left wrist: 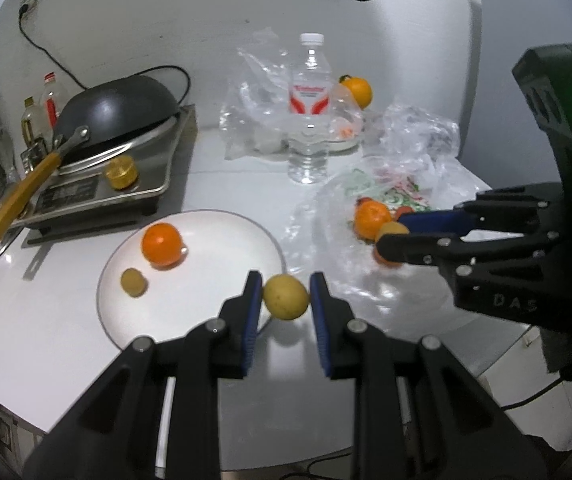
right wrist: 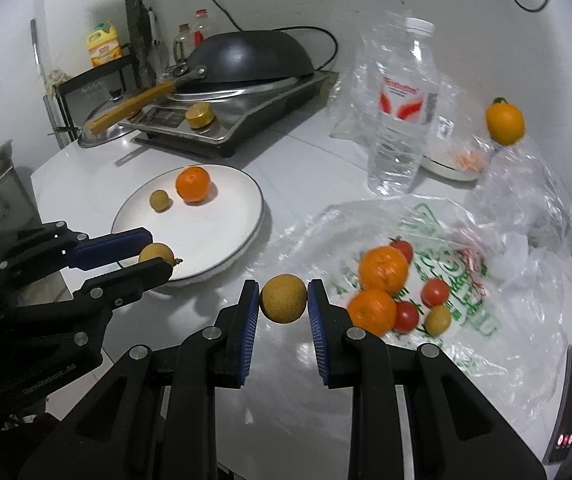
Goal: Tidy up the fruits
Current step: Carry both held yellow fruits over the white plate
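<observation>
A small yellow-brown fruit (left wrist: 286,297) is clamped in the closed jaws of the left gripper (left wrist: 286,300) at the near rim of the white plate (left wrist: 222,240), and a second brownish fruit (right wrist: 283,298) is pinched in the right gripper (right wrist: 283,300) above the tabletop (right wrist: 286,152). On the plate an orange (left wrist: 161,244) and a small fruit (left wrist: 133,282) are seen. Beyond, more oranges (right wrist: 383,269) and tomatoes (right wrist: 434,292) lie on a plastic bag (right wrist: 465,240), with a water bottle (right wrist: 403,112) behind.
</observation>
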The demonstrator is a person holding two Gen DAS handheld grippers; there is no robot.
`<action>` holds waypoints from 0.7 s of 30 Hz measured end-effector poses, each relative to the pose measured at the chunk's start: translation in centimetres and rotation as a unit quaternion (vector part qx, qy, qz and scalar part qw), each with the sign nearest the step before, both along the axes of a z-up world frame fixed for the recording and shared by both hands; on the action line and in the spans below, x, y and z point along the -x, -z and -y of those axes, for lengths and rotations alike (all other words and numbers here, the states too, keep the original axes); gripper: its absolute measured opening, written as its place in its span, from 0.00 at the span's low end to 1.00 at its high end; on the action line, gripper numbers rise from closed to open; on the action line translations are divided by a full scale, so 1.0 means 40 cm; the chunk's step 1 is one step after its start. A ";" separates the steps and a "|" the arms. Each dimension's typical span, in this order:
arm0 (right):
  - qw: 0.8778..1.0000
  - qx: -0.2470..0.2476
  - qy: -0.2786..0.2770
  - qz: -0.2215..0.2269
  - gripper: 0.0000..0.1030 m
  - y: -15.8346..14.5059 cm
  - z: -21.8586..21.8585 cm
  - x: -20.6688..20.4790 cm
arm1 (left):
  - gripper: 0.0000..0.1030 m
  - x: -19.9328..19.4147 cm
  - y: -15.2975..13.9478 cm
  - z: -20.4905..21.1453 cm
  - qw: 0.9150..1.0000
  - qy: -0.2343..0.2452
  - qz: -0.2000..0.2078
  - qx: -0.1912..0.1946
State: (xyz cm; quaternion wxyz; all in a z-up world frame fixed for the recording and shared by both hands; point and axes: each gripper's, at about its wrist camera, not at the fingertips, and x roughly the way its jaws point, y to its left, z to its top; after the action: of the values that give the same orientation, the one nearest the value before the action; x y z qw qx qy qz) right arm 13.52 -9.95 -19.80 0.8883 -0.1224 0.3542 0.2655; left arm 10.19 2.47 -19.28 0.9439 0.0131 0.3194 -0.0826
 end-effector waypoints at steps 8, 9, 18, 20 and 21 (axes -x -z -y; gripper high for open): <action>1.000 0.005 -0.019 -0.001 0.26 0.000 -0.080 -0.014 | 0.24 -0.014 0.033 -0.081 1.000 -0.029 -0.006 -0.008; 1.000 0.005 -0.021 -0.002 0.26 0.001 -0.087 -0.017 | 0.24 -0.016 0.037 -0.091 0.999 -0.033 -0.006 -0.012; 0.999 0.007 -0.038 -0.015 0.26 0.027 -0.158 -0.045 | 0.24 -0.045 0.066 -0.150 0.998 -0.049 -0.006 -0.049; 0.999 0.007 -0.041 -0.017 0.26 0.030 -0.170 -0.050 | 0.24 -0.054 0.070 -0.164 0.997 -0.056 -0.008 -0.049; 0.999 0.006 -0.043 -0.018 0.26 0.031 -0.176 -0.054 | 0.24 -0.059 0.075 -0.173 0.997 -0.060 -0.009 -0.052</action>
State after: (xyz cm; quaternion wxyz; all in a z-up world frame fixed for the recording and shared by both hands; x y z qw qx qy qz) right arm 15.68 -2.89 -21.05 0.8689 -0.1381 0.3658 0.3035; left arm 12.55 9.39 -22.26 0.9423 0.0421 0.3319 -0.0096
